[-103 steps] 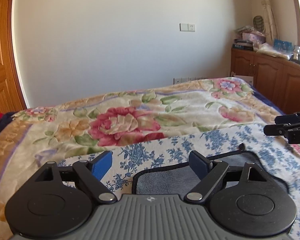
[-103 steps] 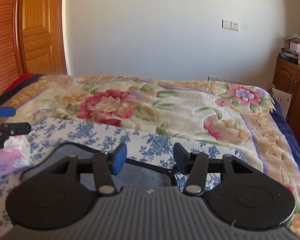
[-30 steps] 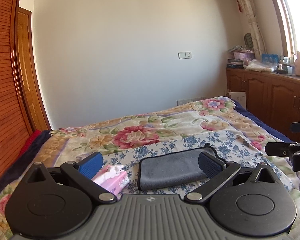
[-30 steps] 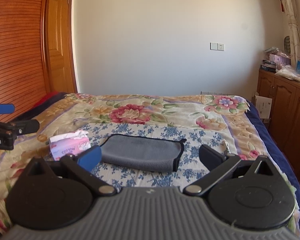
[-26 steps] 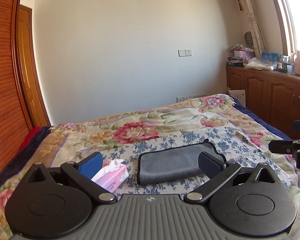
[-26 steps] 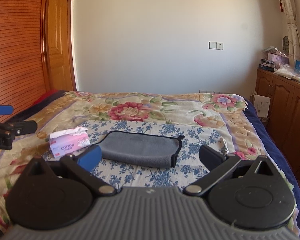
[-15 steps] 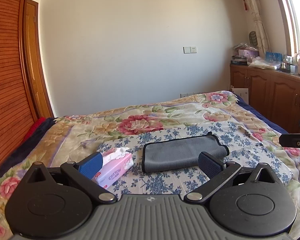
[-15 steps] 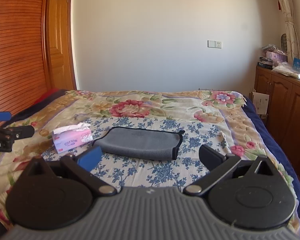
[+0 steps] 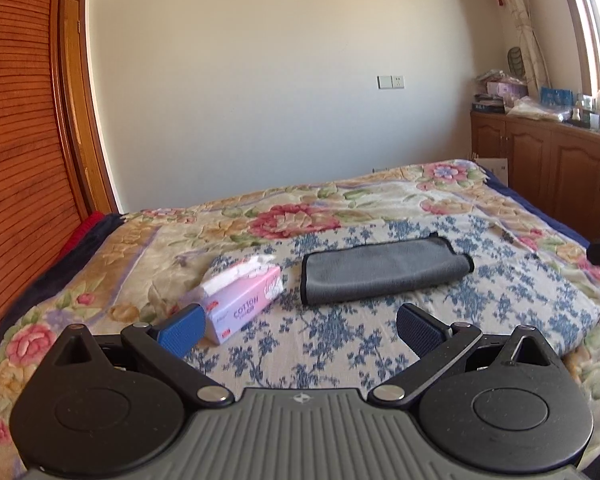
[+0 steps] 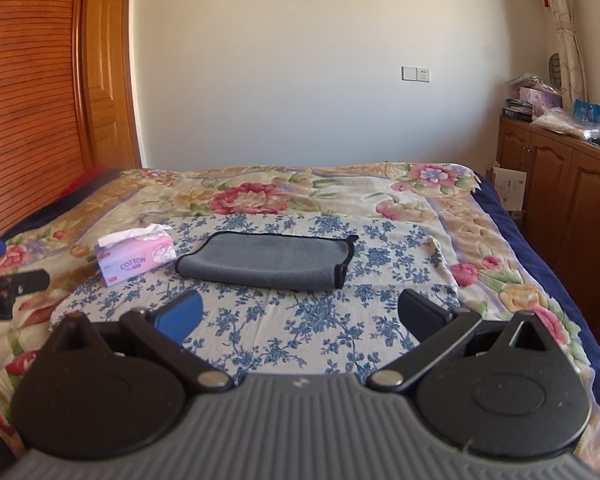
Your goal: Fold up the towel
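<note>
Lying folded, soft grey towel (image 9: 384, 270) forms a black-edged oblong on floral cloth (image 9: 512, 300).

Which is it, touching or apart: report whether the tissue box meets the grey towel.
Apart. The right wrist view shows a strip of blue-flowered cloth between the tissue box and the grey towel; the left wrist view shows the same gap.

the towel (image 9: 384, 270) lies folded on a cloth (image 9: 500, 292) spread over the bed (image 9: 100, 280), with a tissue box (image 9: 242, 296) just beside it on its left. both sit ahead of the left claw (image 9: 300, 330) and right claw (image 10: 300, 314), well apart from each. cabinets (image 10: 560, 184) stand right of the bed.
</note>
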`<state>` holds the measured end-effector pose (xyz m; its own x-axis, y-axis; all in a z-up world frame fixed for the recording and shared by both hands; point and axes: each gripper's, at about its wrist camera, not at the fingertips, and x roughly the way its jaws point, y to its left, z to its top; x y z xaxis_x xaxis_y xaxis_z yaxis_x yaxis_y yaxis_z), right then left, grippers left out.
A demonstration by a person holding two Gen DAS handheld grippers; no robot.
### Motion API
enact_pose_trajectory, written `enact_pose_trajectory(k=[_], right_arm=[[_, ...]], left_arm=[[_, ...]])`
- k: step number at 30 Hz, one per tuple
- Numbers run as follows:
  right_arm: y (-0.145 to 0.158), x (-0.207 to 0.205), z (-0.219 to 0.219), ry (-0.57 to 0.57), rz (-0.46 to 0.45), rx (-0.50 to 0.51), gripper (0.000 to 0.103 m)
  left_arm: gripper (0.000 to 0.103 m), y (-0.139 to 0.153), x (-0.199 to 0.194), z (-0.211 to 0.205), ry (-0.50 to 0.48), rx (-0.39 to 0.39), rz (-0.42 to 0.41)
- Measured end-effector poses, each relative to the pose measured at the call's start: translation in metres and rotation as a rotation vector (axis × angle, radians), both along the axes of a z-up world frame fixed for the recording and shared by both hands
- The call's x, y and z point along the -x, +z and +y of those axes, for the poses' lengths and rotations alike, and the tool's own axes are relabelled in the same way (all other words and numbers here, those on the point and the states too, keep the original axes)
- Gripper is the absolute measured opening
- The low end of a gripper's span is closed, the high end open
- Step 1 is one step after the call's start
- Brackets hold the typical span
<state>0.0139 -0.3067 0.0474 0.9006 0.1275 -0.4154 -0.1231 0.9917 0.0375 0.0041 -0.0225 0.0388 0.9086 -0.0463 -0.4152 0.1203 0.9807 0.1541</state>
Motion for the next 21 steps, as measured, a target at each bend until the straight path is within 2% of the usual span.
enact_pose_trajectory(k=[21], right_arm=[[-0.022, 0.005, -0.001, -0.031, 0.024, 0.001, 0.103]], left_arm=[[0.103, -0.032, 0.011, 0.011, 0.038, 0.02, -0.016]])
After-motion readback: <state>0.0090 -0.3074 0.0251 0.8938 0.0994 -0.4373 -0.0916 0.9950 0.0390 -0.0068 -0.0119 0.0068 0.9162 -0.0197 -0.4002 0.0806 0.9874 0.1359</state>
